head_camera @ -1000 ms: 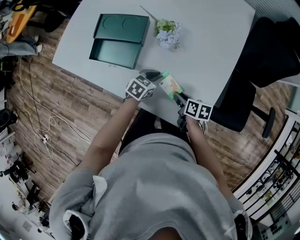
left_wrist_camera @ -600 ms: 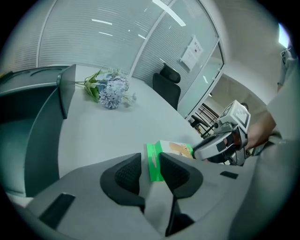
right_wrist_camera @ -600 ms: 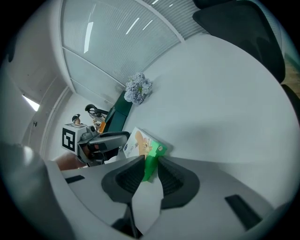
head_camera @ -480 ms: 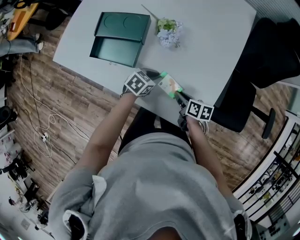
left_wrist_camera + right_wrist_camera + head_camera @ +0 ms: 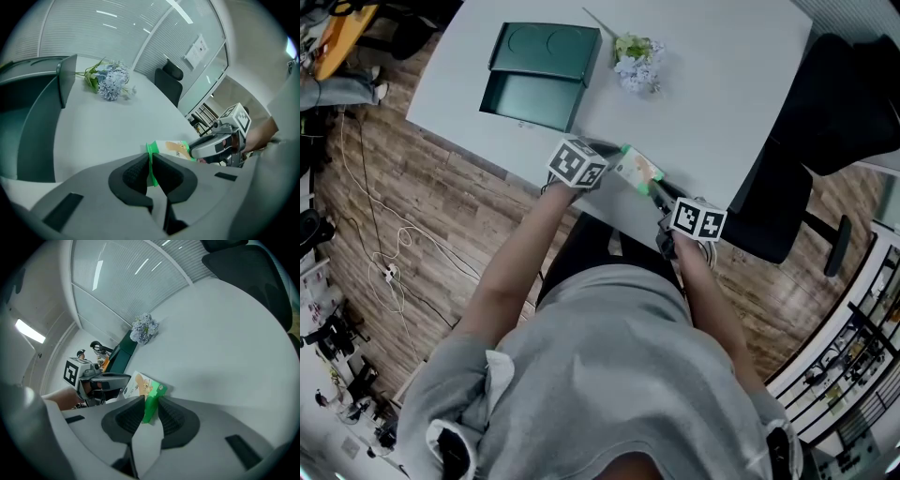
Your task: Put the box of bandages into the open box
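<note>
While left gripper and right gripper, both just closed, pinch the bandage box short of the open box, uneven pulling could drop it.

**Greens, Greys and Checkered Cubes**

Shows dark green all over the open box, lid and inside alike. White on the box of bandages, with bright green ends and a tan-orange picture. Pale grey across the table. Pale blue and leaf green in the flowers. Black-and-white squares on the cubes of the left gripper and right gripper. Brown wood grain over the floor.
</note>
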`<state>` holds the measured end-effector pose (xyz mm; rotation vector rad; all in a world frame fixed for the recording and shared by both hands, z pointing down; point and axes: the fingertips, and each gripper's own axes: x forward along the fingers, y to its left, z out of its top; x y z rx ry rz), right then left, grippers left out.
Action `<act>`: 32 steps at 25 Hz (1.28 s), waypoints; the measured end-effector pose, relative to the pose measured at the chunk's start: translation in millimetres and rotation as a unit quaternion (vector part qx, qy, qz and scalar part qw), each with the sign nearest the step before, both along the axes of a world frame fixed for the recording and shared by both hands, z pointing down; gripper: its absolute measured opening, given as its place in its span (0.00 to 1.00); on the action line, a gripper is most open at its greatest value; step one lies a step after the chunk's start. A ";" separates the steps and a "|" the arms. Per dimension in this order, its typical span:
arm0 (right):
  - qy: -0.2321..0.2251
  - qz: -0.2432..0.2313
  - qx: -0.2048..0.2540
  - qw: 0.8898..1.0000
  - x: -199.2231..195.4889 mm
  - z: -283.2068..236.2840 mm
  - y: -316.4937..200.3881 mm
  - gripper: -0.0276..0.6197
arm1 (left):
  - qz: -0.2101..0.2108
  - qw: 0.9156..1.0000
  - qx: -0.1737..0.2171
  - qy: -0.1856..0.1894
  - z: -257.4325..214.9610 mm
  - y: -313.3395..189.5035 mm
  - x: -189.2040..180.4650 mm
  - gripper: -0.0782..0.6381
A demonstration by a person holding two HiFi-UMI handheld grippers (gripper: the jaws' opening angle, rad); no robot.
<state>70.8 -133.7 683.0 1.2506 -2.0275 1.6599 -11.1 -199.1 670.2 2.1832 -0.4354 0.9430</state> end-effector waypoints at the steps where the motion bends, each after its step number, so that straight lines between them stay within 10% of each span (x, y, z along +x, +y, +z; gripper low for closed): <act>1: 0.002 -0.002 0.001 1.000 -0.1 0.1 0.2 0.21 | 0.003 1.000 0.005 -0.008 0.6 0.0 -1.5 0.16; 12: 0.015 -0.011 0.007 1.000 -2.6 -6.3 2.5 0.21 | -0.031 0.999 0.003 -0.012 0.0 5.2 -3.9 0.14; 19: -0.005 -0.033 0.030 0.999 -10.3 -24.1 2.5 0.19 | -0.080 0.994 0.035 0.058 -55.6 2.0 -10.1 0.14; 25: -0.005 -0.080 0.087 0.993 -22.3 -54.5 -4.5 0.18 | -0.121 0.983 0.099 0.094 -117.5 -17.0 -36.6 0.14; 32: 0.019 -0.103 0.138 0.985 -30.1 -87.7 -11.4 0.16 | -0.181 0.958 0.217 0.054 -185.9 -60.8 -110.9 0.14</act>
